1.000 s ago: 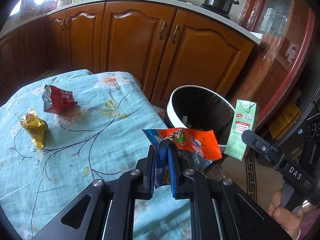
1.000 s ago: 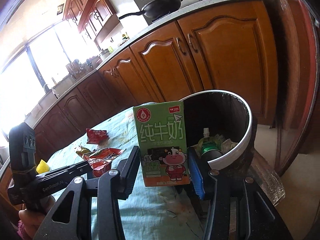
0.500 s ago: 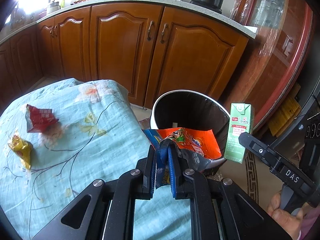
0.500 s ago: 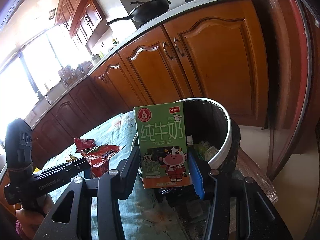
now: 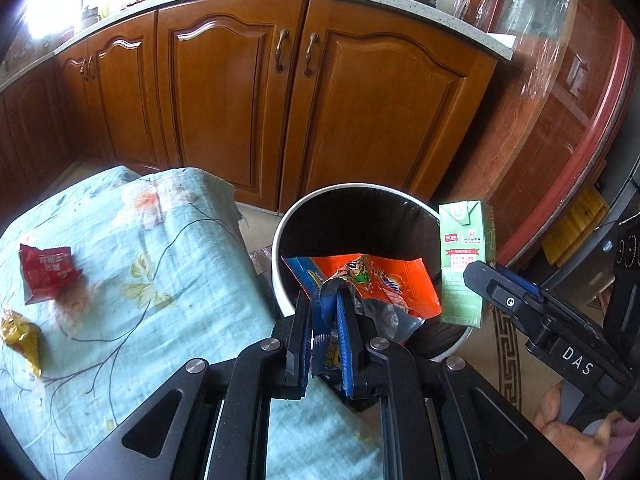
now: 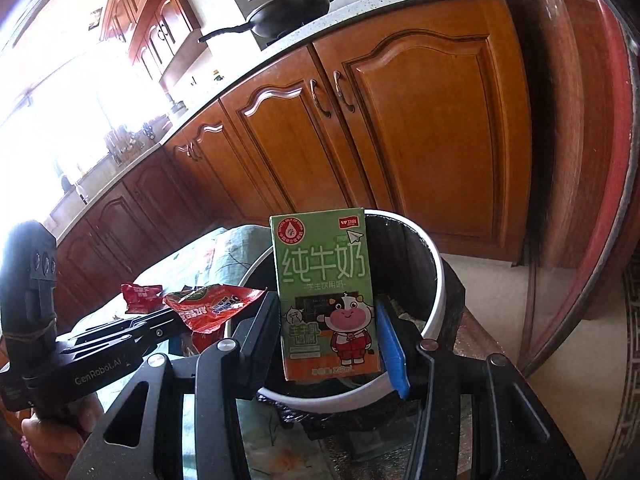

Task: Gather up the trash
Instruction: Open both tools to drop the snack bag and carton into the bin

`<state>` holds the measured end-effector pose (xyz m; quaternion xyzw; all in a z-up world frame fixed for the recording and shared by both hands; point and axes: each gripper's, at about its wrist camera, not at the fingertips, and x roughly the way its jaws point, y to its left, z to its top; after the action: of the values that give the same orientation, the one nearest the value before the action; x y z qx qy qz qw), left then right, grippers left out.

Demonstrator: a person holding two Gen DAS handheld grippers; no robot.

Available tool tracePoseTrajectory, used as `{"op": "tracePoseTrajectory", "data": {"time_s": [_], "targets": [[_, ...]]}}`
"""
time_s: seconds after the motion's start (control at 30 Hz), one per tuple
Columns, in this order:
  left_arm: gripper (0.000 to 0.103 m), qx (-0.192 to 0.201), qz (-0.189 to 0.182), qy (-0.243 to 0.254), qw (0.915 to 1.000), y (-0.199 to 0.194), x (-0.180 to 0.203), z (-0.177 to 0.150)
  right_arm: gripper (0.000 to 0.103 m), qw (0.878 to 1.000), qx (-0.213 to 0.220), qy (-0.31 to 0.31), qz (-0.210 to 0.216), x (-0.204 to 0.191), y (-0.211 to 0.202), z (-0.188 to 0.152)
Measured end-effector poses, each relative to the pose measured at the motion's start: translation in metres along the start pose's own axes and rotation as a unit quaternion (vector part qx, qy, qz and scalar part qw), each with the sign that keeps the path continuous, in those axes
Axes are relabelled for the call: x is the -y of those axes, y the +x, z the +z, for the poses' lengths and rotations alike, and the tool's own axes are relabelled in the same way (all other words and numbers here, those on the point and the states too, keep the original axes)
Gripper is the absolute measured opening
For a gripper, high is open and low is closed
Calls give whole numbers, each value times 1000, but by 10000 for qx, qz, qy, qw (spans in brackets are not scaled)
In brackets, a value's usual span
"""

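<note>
My left hand-held gripper [image 5: 325, 312] pinches an orange snack wrapper [image 5: 380, 284] over the bin [image 5: 280, 240]; my right hand-held gripper [image 6: 326, 334] clamps the green "纯牛奶" milk carton [image 6: 324, 288] above its rim.

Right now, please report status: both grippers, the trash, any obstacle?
Left gripper shut on orange wrapper. Right gripper shut on milk carton. Both at open bin. No obstacle seen.

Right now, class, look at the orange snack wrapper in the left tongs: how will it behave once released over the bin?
The orange snack wrapper looks thin and crumpled, so probably floppy and very light. Torn open and flat, it may flutter rather than drop straight. The left tongs pinch only one corner, and the rest sags over the bin, suggesting no stiffness.
</note>
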<state>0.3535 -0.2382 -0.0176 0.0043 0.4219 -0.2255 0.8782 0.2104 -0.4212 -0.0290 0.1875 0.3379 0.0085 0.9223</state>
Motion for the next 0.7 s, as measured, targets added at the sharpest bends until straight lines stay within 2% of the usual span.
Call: {"op": "tracePoseTrajectory", "data": {"time_s": [0.23, 0.33, 0.4, 0.47, 0.53, 0.67, 0.7], "targets": [[13, -99, -31, 78, 9999, 21, 10, 10, 48, 9999, -103, -4, -102, 8, 12, 5], [22, -162, -46, 53, 9998, 27, 9, 13, 49, 9998, -152, 17, -148, 13, 19, 9], [33, -163, -76, 23, 9998, 27, 8, 12, 50, 9997, -208, 63, -137, 16, 22, 10], [52, -136, -36, -3, 9999, 25, 5, 9, 54, 9996, -228, 131, -85, 18, 23, 9], [53, -118, -37, -28, 9999, 21, 2, 3, 63, 9996, -207, 168, -82, 20, 23, 8], [57, -107, -26, -153, 9998, 8, -12, -13, 68, 9995, -160, 267, -7, 19, 18, 3], [58, -89, -7, -205, 9998, 4, -17, -18, 71, 9995, -155, 277, 17, 17, 17, 2]]}}
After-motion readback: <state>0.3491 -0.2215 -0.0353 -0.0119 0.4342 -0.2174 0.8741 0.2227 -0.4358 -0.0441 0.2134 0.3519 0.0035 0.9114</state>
